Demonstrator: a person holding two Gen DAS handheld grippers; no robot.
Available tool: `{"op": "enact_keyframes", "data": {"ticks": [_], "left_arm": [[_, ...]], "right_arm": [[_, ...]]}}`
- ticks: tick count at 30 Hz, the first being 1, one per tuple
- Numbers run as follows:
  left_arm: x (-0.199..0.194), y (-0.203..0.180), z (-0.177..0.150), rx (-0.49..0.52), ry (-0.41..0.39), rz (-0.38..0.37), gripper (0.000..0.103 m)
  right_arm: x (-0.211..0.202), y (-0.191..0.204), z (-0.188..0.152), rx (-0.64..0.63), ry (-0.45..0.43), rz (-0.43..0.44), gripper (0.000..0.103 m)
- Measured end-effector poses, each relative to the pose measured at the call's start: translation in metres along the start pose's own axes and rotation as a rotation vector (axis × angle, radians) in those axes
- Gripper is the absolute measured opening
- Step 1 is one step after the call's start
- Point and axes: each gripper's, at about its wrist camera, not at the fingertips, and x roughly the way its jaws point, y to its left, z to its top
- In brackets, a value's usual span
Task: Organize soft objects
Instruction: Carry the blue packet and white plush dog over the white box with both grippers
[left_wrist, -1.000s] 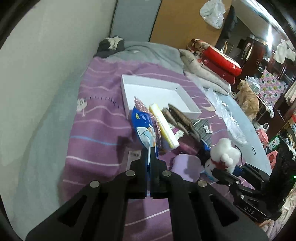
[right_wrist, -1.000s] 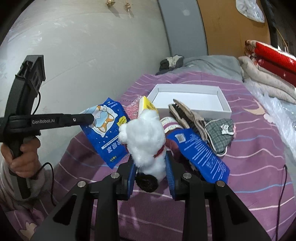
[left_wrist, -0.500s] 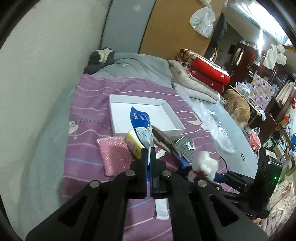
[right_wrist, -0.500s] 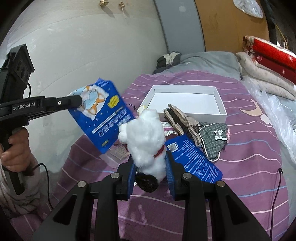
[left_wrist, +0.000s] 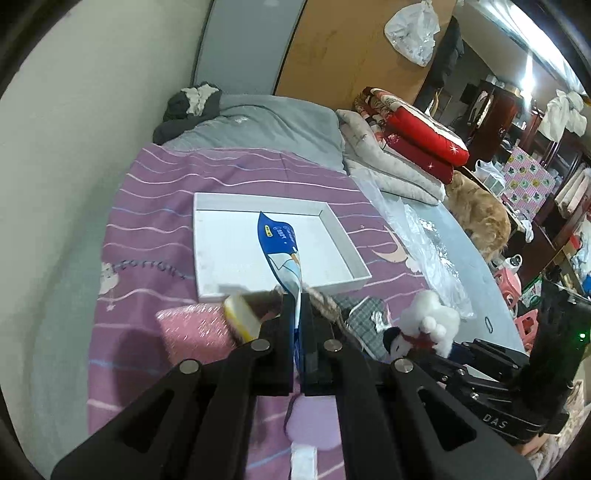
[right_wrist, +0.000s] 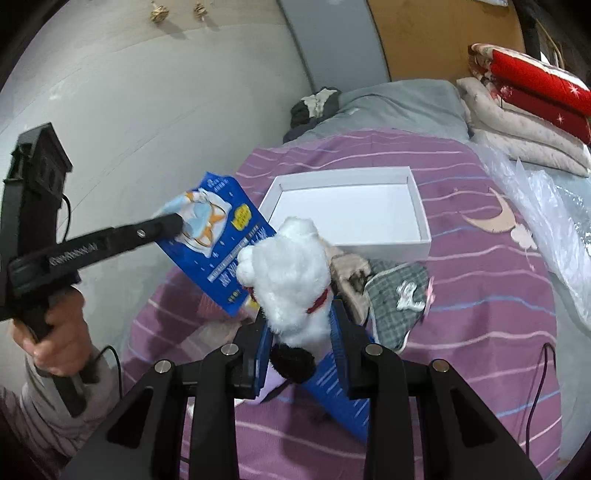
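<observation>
My left gripper (left_wrist: 299, 300) is shut on a corner of a blue packet (left_wrist: 280, 248), which hangs in the air in front of the white box (left_wrist: 266, 198). From the right wrist view, the same gripper (right_wrist: 173, 223) holds the packet (right_wrist: 221, 254) up at the left. My right gripper (right_wrist: 299, 332) is shut on a white plush toy (right_wrist: 291, 266) with a red collar, raised above the pile. The plush (left_wrist: 430, 319) also shows at the right of the left wrist view. The white box (right_wrist: 424, 244) holds nothing.
On the purple striped blanket lie a pink glittery pad (left_wrist: 192, 328), a yellow sponge (left_wrist: 240, 314), brown gloves (right_wrist: 351, 273), a grey plaid pouch (right_wrist: 399, 299) and a second blue packet (right_wrist: 343, 398). Folded quilts (left_wrist: 406, 136), a plastic sheet (left_wrist: 424, 251) and a dog (left_wrist: 480, 218) are to the right.
The left gripper has lifted the blue packet off the pile and carried it forward toward the box. The right gripper has risen and moved forward with the plush.
</observation>
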Motion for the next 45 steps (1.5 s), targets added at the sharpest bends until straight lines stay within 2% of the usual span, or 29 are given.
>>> {"op": "enact_keyframes", "data": {"ticks": [7, 12, 16, 21, 26, 29, 32, 35, 38, 41, 45], "left_arm": [[0.031, 0.002, 0.037, -0.025, -0.01, -0.014, 0.003], [0.04, 0.004, 0.057, -0.055, -0.03, -0.024, 0.003], [0.041, 0.0, 0.062, -0.052, -0.047, -0.027, 0.003], [0.05, -0.005, 0.057, -0.059, -0.035, -0.027, 0.003], [0.051, 0.001, 0.035, -0.06, -0.043, -0.001, 0.003], [0.055, 0.009, 0.026, -0.077, -0.036, -0.002, 0.003], [0.057, 0.013, 0.03, -0.09, -0.029, -0.001, 0.003], [0.054, 0.017, 0.04, -0.097, -0.044, -0.026, 0.003], [0.054, 0.022, 0.051, -0.082, -0.061, -0.015, 0.003], [0.062, 0.031, 0.062, -0.102, -0.053, -0.027, 0.003], [0.083, 0.044, 0.072, -0.146, -0.029, -0.055, 0.003]], "right_arm": [[0.007, -0.021, 0.047, 0.025, -0.003, -0.008, 0.029], [0.005, -0.033, 0.078, 0.059, 0.05, 0.02, 0.029], [-0.01, -0.04, 0.073, 0.148, 0.073, 0.079, 0.029], [-0.03, -0.052, 0.048, 0.358, 0.025, 0.159, 0.029], [-0.063, -0.058, 0.044, 0.391, 0.016, 0.086, 0.029], [-0.089, -0.064, 0.048, 0.361, -0.016, 0.012, 0.029], [-0.097, -0.065, 0.059, 0.307, -0.048, -0.044, 0.029], [-0.085, -0.069, 0.076, 0.279, -0.086, -0.056, 0.029], [-0.054, -0.072, 0.098, 0.272, -0.104, -0.02, 0.029], [-0.018, -0.073, 0.116, 0.271, -0.092, 0.023, 0.029], [0.041, -0.071, 0.133, 0.226, -0.039, 0.002, 0.029]]}}
